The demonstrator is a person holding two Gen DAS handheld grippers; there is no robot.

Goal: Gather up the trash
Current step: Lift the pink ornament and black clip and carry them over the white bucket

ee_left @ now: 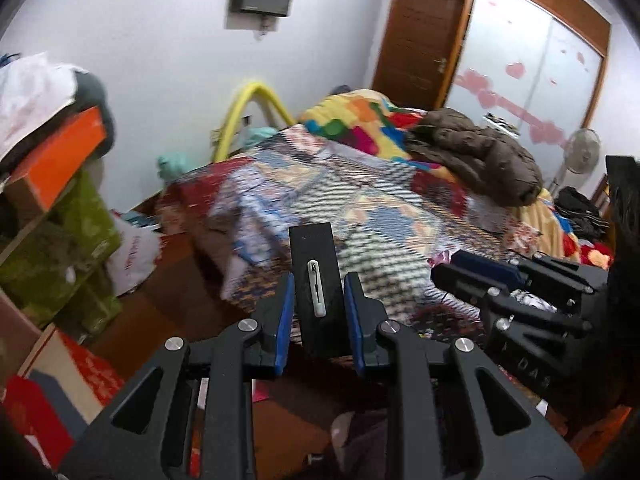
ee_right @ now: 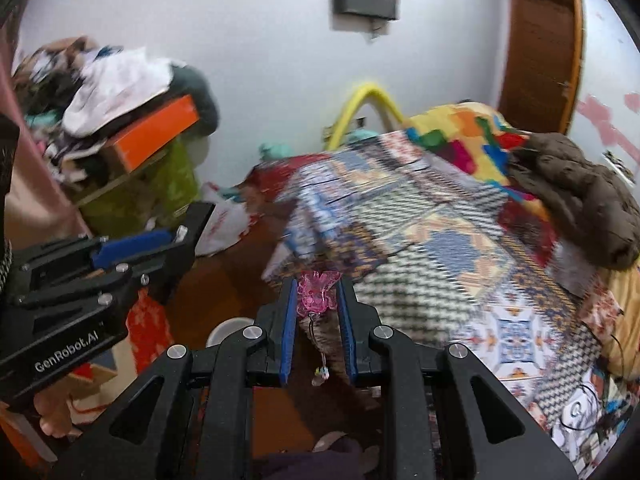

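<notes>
1. Left wrist view: the left tool (ee_left: 319,312) is gripping a flat black box (ee_left: 314,280) between its 2 blue pads (ee_left: 285,320), with the jaws nearly closed against its sides. A small white slot or tab is showing on the box face. I cannot tell what the box held.
2. In the same view the right tool (ee_left: 476,274) is showing at the right edge, above the patterned bed cover (ee_left: 380,208). A brown jacket (ee_left: 476,156) is lying on the bed, and a white plastic bag (ee_left: 132,256) is sitting on the floor by the green boxes (ee_left: 68,248).
3. Right wrist view: the right tool (ee_right: 317,312) is pinching a pink, crinkled scrap (ee_right: 316,294), seemingly a wrapper or trinket with a thin string and small beads hanging under it. Its jaws are close together on that piece.
4. The left tool (ee_right: 180,236) is appearing at the left of this view, with the black box edge-on.
5. Doing the step well, as I judge it: both pieces are already being carried, so keeping the squeeze steady matters most; the dangling string could snag on the bedding, so passing clear of the bed edge is wise. No bin is in sight, though the white bag may be serving as one.
6. Writing: "GenRobot.AI" is readable on the left tool's body; "DAS" is partly showing on the right tool. Red print on the white bag is too blurred to read.
</notes>
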